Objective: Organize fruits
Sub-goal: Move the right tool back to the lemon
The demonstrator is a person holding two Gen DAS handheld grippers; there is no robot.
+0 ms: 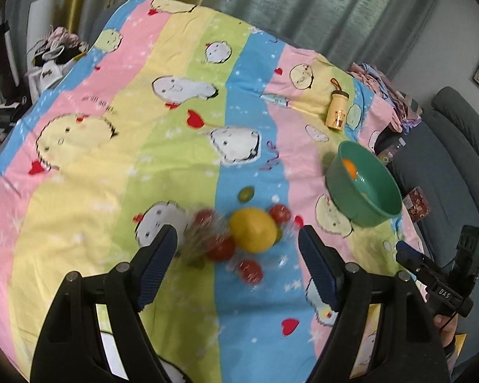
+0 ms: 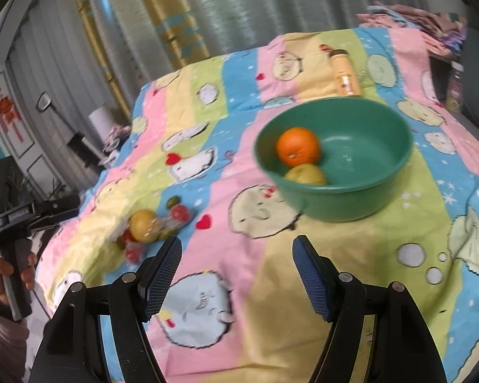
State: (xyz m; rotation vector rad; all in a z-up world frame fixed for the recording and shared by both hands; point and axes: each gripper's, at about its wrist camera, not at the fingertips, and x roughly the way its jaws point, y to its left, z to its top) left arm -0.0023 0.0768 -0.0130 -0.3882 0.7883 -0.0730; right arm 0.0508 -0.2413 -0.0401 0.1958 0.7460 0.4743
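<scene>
In the left wrist view my left gripper [image 1: 238, 249] hangs open over a heap of fruit on the striped bedsheet: a big yellow fruit [image 1: 254, 229], several red tomatoes [image 1: 279, 213], a small green fruit [image 1: 246, 193] and crinkled clear plastic [image 1: 201, 239]. Nothing is between its fingers. A green bowl [image 1: 351, 201] to the right holds an orange [image 1: 349, 167]. In the right wrist view my right gripper [image 2: 236, 255] is open and empty, short of the bowl [image 2: 335, 204], which holds the orange [image 2: 298, 146] and a yellow-green fruit [image 2: 305, 174]. The fruit heap [image 2: 143, 221] lies to its left.
A yellow bottle [image 1: 337, 110] lies on the sheet behind the bowl. Folded cloths [image 2: 431, 22] are piled at the far right corner. A grey sofa [image 1: 456, 159] stands right of the bed. The other gripper [image 2: 70, 209] and a hand [image 2: 12, 265] show at the left edge.
</scene>
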